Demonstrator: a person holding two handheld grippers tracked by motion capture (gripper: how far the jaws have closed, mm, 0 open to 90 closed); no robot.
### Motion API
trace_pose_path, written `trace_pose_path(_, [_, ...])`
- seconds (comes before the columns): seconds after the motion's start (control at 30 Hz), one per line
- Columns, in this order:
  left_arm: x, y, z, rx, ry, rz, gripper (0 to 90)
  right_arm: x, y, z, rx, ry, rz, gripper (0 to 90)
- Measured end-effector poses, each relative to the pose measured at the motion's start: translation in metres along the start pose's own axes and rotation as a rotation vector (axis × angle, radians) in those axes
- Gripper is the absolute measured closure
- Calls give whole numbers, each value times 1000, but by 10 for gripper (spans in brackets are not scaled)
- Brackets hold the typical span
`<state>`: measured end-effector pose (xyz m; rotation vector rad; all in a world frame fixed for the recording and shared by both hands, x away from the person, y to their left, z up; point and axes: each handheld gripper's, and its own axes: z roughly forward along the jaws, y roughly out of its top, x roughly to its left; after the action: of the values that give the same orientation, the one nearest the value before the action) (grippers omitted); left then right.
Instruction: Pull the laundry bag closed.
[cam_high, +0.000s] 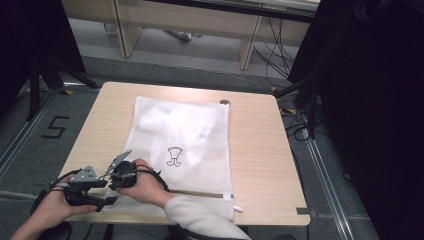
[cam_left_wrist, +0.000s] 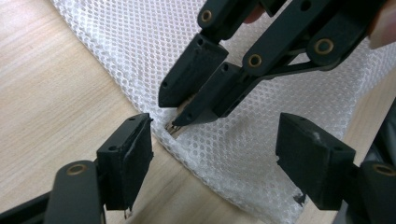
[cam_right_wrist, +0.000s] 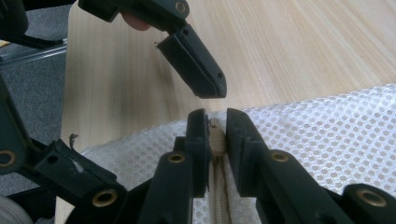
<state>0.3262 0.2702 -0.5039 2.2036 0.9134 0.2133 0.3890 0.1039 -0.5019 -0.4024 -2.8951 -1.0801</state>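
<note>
Where the high view looks down, a white mesh bag (cam_high: 180, 140) lies flat on the wooden table (cam_high: 260, 150), both grippers meeting at its near left corner. In the left gripper view, the left gripper (cam_left_wrist: 215, 154) stands with jaws well apart, straddling the bag's edge. In the right gripper view, the right gripper (cam_right_wrist: 217, 133) is clamped on what appears to be the zipper pull (cam_right_wrist: 216, 140).

I am working in what looks like a lab or recording studio: a small wooden counter (cam_high: 260, 150) stands on grey carpet, black curtains (cam_high: 380, 100) hang on both sides, black tripod legs (cam_high: 42, 75) stand at the left, cables (cam_high: 275, 45) trail across the floor, and a taped numeral 5 (cam_high: 54, 127) marks the station.
</note>
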Motion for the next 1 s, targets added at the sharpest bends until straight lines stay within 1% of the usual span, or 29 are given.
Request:
trace_pose_path(0.07, [0, 0, 0, -8, 1, -10, 270, 0, -1, 0, 9, -10, -4, 819])
trace_pose_path(0.13, [0, 0, 0, -7, 0, -12, 270, 0, -1, -1, 11, -11, -14, 820])
trace_pose_path(0.17, [0, 0, 1, -7, 0, -12, 270, 1, 0, -1, 4, -7, -6, 821])
trace_pose_path(0.2, [0, 0, 1, -8, 0, -13, 271, 0, 0, -3, 5, -12, -22, 821])
trace_pose_path(0.23, [1, 0, 0, 0, 7, -12, 270, 1, 1, -4, -4, -1, -4, 821])
trace_pose_path(0.27, [0, 0, 0, -3, -2, -29, 271, 1, 1, -5, -8, 3, -1, 821])
trace_pose_path(0.3, [0, 0, 0, -6, 2, -31, 272, 1, 2, -8, -5, -7, -7, 821])
trace_pose_path(0.33, [1, 0, 0, -6, 3, -17, 273, 1, 2, -10, -5, -10, 3, 821])
trace_pose_path(0.37, [4, 0, -2, 30, -1, 19, 278, 2, 4, -13, -24, -1, -13, 822])
trace_pose_path(0.4, [4, 1, -3, 34, -3, 18, 278, 2, 4, -13, -24, -1, -13, 822])
trace_pose_path(0.43, [4, 1, -3, 33, -5, 15, 283, 3, 4, -16, -13, -8, 7, 822])
trace_pose_path(0.47, [1, 0, 0, -2, -7, -26, 287, 2, 5, -17, -22, -2, -15, 821])
trace_pose_path(0.5, [0, 0, 1, -25, -5, -51, 289, 3, 5, -19, -23, -12, -16, 822])
trace_pose_path(0.53, [3, 0, -2, 21, -8, -8, 290, 2, 5, -21, -24, -19, -28, 822])
trace_pose_path(0.57, [3, 0, -2, 17, -7, -25, 298, 3, 5, -25, -32, -22, -28, 822])
trace_pose_path(0.6, [5, 0, -3, 33, -9, 1, 298, 3, 5, -25, -32, -22, -28, 822])
trace_pose_path(0.63, [1, 0, 1, -26, -12, -67, 305, 4, 6, -26, -31, -21, -19, 822])
trace_pose_path(0.67, [2, 0, 0, -13, -16, -55, 319, 4, 6, -30, -50, -10, -17, 822])
trace_pose_path(0.7, [2, 0, 0, -12, -6, -57, 319, 4, 6, -30, -50, -10, -17, 822])
trace_pose_path(0.73, [2, 0, -1, -18, -14, -61, 331, 4, 6, -32, -54, -11, -24, 822])
trace_pose_path(0.77, [1, 0, 0, -40, -20, -96, 338, 3, 5, -34, -54, -22, -29, 822])
trace_pose_path(0.8, [1, 0, 0, -42, -15, -91, 344, 3, 5, -36, -52, -25, -34, 822])
trace_pose_path(0.83, [1, 0, 0, -42, -21, -87, 350, 3, 5, -36, -61, -19, -25, 822])
trace_pose_path(0.87, [2, 1, 0, -40, -24, -89, 362, 3, 6, -38, -62, -10, -28, 822])
trace_pose_path(0.9, [2, 1, 0, -46, -26, -94, 368, 3, 6, -39, -64, -12, -27, 822])
trace_pose_path(0.93, [3, 1, -1, -36, -16, -87, 376, 4, 6, -40, -63, -11, -16, 822])
trace_pose_path(0.97, [2, 1, 0, -50, -31, -109, 386, 4, 6, -41, -63, -11, -18, 822])
trace_pose_path(1.0, [2, 1, 0, -46, -33, -113, 398, 5, 6, -42, -67, -11, -10, 822])
